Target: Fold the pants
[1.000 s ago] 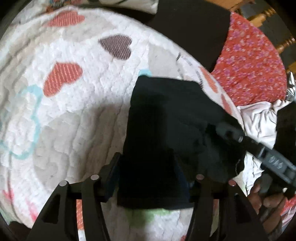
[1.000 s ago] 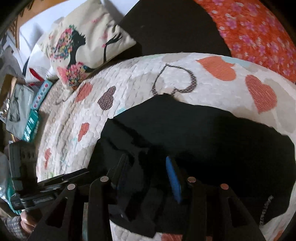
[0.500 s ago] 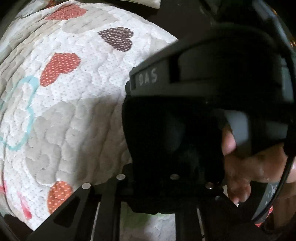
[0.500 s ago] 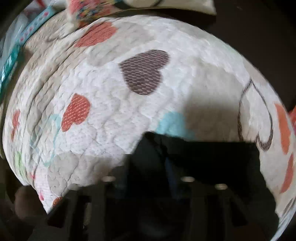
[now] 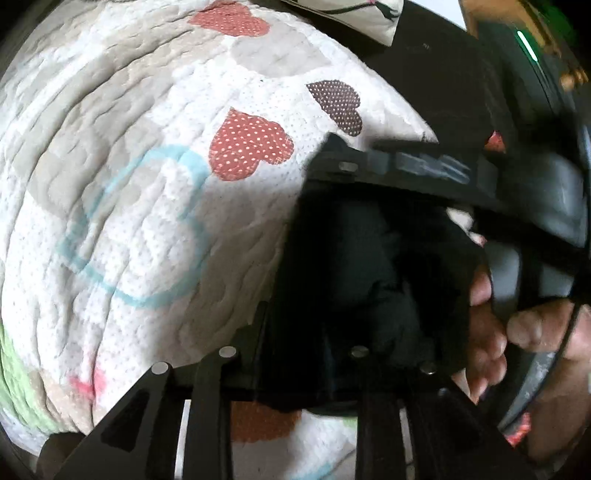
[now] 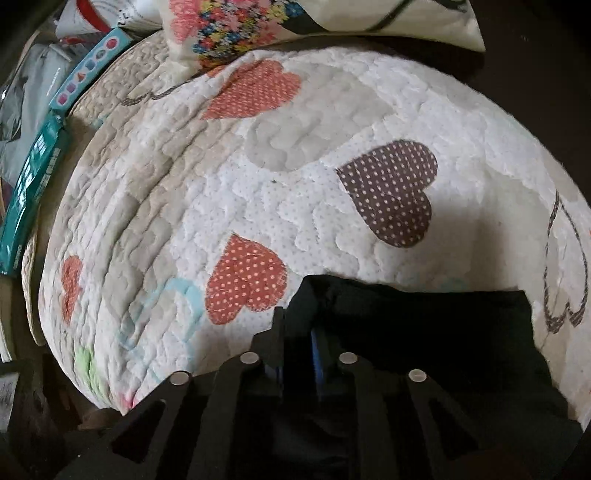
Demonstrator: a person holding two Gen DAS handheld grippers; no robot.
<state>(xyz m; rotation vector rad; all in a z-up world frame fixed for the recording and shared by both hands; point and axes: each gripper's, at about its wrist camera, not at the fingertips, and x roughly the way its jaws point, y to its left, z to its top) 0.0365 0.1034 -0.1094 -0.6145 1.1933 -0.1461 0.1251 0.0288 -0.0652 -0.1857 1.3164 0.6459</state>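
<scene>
The pants [image 6: 424, 332] are showing as matt black cloth, lying soft on the quilt [image 6: 258, 184], whose puffy stitched cotton is looking rough and dotted. Matt black plastic is forming the right gripper [image 6: 299, 343], with small shiny metal pins.

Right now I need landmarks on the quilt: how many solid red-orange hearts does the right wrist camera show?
3: one heart near the pillow, one just beyond the black pants, one small at the left edge of the quilt. The pants may hide more.
</scene>
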